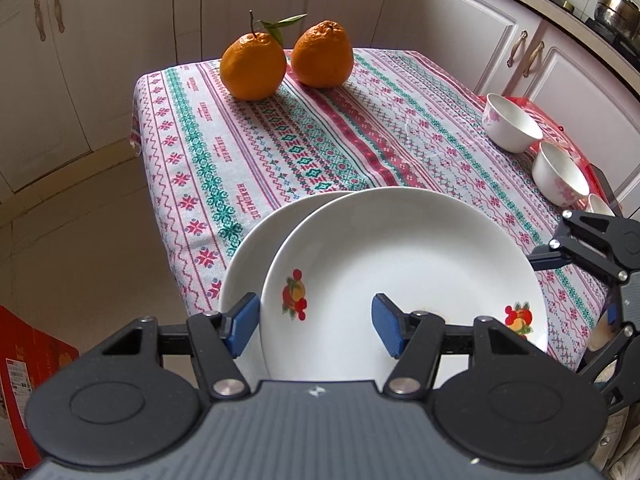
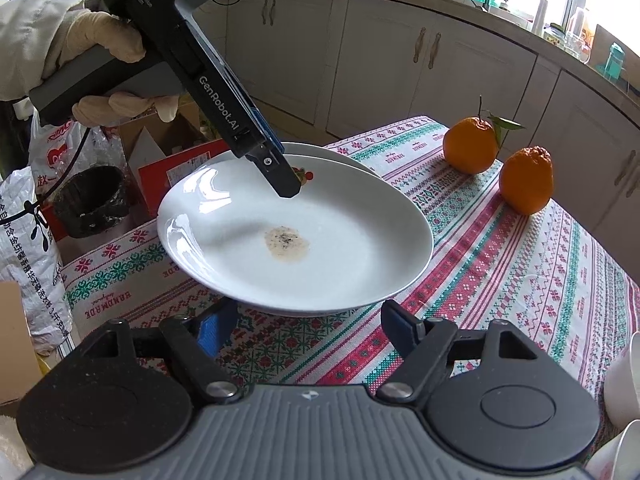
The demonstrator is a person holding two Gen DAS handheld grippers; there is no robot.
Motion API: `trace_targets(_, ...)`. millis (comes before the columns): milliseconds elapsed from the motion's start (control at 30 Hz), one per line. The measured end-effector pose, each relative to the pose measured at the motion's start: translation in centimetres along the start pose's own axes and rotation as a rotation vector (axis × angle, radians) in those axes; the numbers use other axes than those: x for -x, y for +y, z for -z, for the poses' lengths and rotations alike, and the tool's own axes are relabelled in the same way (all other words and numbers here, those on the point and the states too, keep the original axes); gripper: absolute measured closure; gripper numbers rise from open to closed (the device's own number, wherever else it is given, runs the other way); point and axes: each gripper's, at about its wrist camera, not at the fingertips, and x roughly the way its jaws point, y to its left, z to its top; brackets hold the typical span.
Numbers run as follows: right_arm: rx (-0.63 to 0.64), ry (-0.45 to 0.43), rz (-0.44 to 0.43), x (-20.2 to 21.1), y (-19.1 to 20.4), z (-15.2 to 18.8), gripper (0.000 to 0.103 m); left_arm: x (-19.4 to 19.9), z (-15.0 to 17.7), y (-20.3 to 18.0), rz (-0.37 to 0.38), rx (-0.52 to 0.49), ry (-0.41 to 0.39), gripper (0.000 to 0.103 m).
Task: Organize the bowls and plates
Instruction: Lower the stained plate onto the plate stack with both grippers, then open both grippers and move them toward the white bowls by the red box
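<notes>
top plate [image 1: 400, 264] sits on a 2nd plate [image 1: 256, 240], offset so only the lower one's left rim shows; both near the bench's near-left corner, partly over its edge. bench has a patterned tablecloth [image 1: 320, 140]. top plate is white w/ fruit prints near the rim; inside it only a small brownish speckled stain [image 2: 286, 246] at the centre, no food otherwise. it's round, so no long axis; in the right wrist view it looks tilted, near rim lifted off the cloth, far side resting on the lower plate.

left tool [image 1: 316, 326]: jaws apart w/ the top plate's rim edge running between them; left blue pad outside the rim, right pad over the plate's inside. can't see the pads pressing, so it reads as open around the rim, not clamped. a gloved hand [image 2: 108, 44] holds its handle.

right tool [image 2: 308, 320]: jaws apart, nothing between them, tips just short of the plate's near rim, over the cloth.

two white bowls [image 1: 512, 124] [image 1: 560, 176] w/ pink flower print stand upright at the bench's right edge, both empty; a 3rd bowl's rim just peeks out beside them. two oranges [image 1: 253, 66] [image 1: 322, 54] at the far end, touching or nearly, well apart from the plates.
</notes>
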Motion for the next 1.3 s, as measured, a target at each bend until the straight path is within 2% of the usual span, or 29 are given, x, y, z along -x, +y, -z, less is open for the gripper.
trace_targets(167,0.018,-0.001,-0.006,0.2,0.2,-0.3,0.02,-0.2,0.2,0.1,0.005,-0.005,-0.002,0.04)
trace_targets(233,0.017,0.003,-0.003,0.0,0.3,-0.4,0.02,-0.2,0.2,0.2,0.007,-0.003,-0.007,0.036)
trace_targets(433,0.012,0.005,-0.012,-0.1,0.2,-0.4,0.019,-0.1,0.2,0.5,0.019,0.005,-0.01,0.035)
trace_targets(700,0.022,-0.002,-0.008,0.2,0.2,-0.4,0.016,0.3,0.1,0.5,0.005,-0.002,-0.022,0.035)
trace_targets(933,0.034,0.006,-0.006,-0.1,0.6,-0.1,0.015,0.7,-0.1,0.4,-0.008,-0.011,-0.039,0.03)
trace_targets(1067,0.026,0.015,0.008,0.3,0.3,0.3,0.014,0.8,-0.1,0.4,-0.017,-0.014,-0.045,0.029)
trace_targets(1133,0.015,0.015,0.017,0.6,0.0,0.6,0.01,0.8,0.0,0.3,-0.029,-0.018,-0.05,0.027)
trace_targets(1300,-0.008,0.008,0.046,1.9,-0.4,1.4,0.01,0.8,0.3,0.2,-0.053,-0.02,-0.065,0.024)
